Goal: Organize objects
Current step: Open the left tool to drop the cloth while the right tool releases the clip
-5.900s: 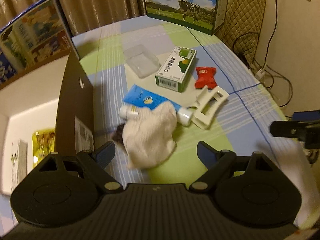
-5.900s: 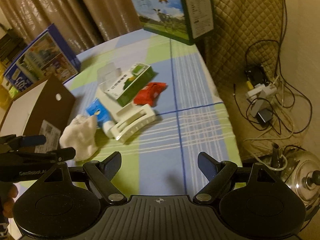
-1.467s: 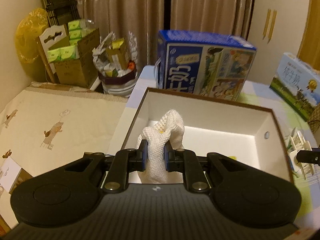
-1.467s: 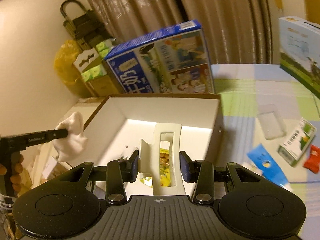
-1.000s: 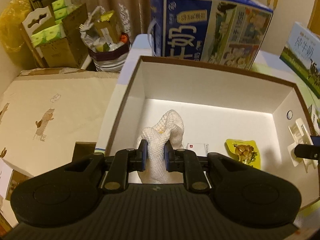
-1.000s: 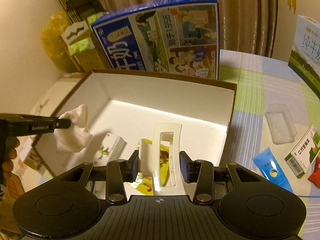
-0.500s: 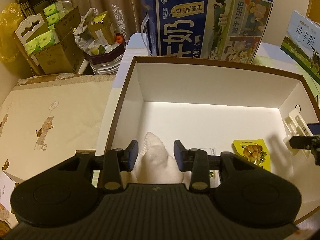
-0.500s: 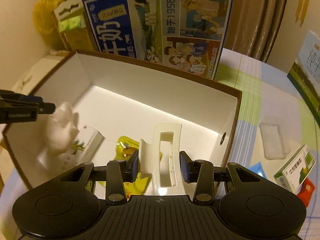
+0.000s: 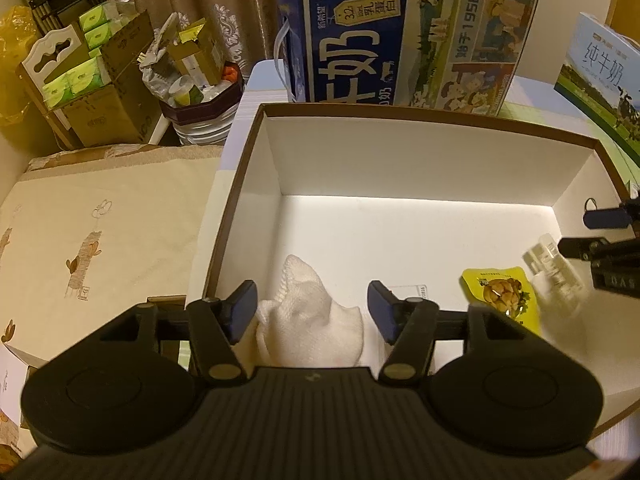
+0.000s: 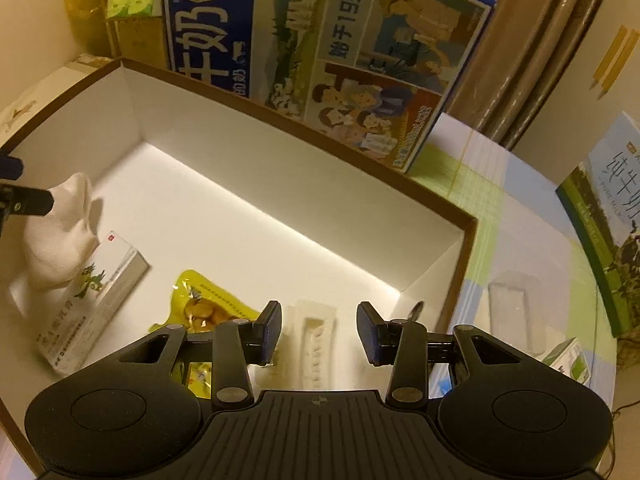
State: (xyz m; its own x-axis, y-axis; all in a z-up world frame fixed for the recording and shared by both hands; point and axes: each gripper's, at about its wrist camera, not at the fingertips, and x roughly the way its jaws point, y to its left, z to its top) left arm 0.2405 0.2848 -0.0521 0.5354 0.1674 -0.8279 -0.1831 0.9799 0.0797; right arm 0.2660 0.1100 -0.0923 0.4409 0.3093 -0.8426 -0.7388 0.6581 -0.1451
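Both loads dropped since last frame | left tool (image 9: pixel 312 312) spread over sock (image 9: pixel 310 330) | right tool (image 10: pixel 319 334) spread over clip (image 10: pixel 314 336) | I lift straight out of box (image 10: pixel 280 160).

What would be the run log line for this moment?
left gripper: open over white sock | right gripper: open over white clip | both in box

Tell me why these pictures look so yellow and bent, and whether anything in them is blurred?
Left wrist view: warm indoor light tints everything amber, the fisheye lens bows the brown-rimmed white box, and the cream plastic hair clip is smeared by motion. Right wrist view: same tint and curving; a bright strip glares along the box floor, the white knitted cloth looks soft, and the open right claw is sharp.
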